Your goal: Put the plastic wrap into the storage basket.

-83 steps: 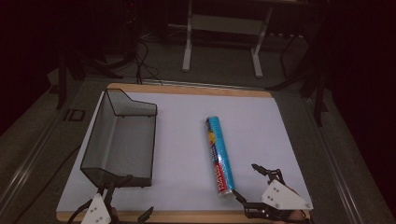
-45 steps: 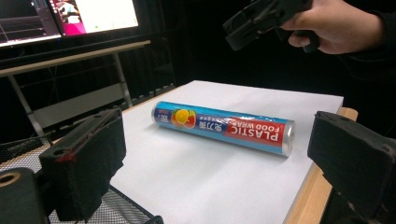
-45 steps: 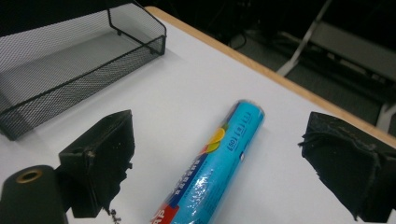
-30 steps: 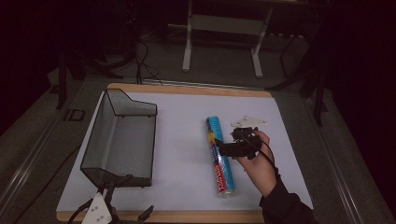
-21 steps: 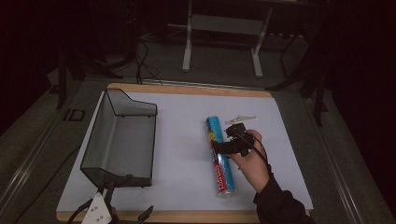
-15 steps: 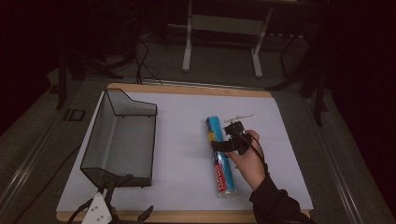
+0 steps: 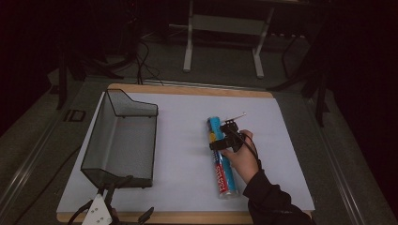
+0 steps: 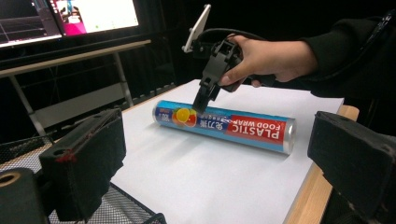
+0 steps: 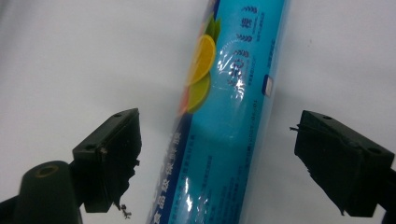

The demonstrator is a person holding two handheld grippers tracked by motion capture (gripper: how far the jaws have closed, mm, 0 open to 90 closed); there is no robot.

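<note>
A blue roll of plastic food wrap (image 7: 221, 161) lies lengthwise on the white table sheet (image 7: 183, 154), right of centre. A hand (image 7: 243, 159) holds my right gripper (image 7: 217, 142) over the roll's far half. In the right gripper view, that gripper (image 9: 229, 154) is open, with its jaws on either side of the roll (image 9: 233, 93) and apart from it. The left gripper view shows the roll (image 8: 224, 126) with the right gripper (image 8: 201, 103) tipped down onto it. My left gripper (image 7: 112, 214) sits at the table's front left edge, open (image 8: 219, 156) and holding nothing.
A black wire mesh basket (image 7: 119, 136) stands on the left of the sheet, just beyond my left gripper; its mesh (image 8: 126, 210) shows under the left jaw. The wooden table edge (image 8: 322, 182) runs along the front. Monitors (image 8: 93, 14) and a metal stand (image 7: 223, 28) sit beyond the table.
My right gripper has left the front right edge, travelled to the roll and come down over its far half. The left gripper, roll and basket have not moved.
</note>
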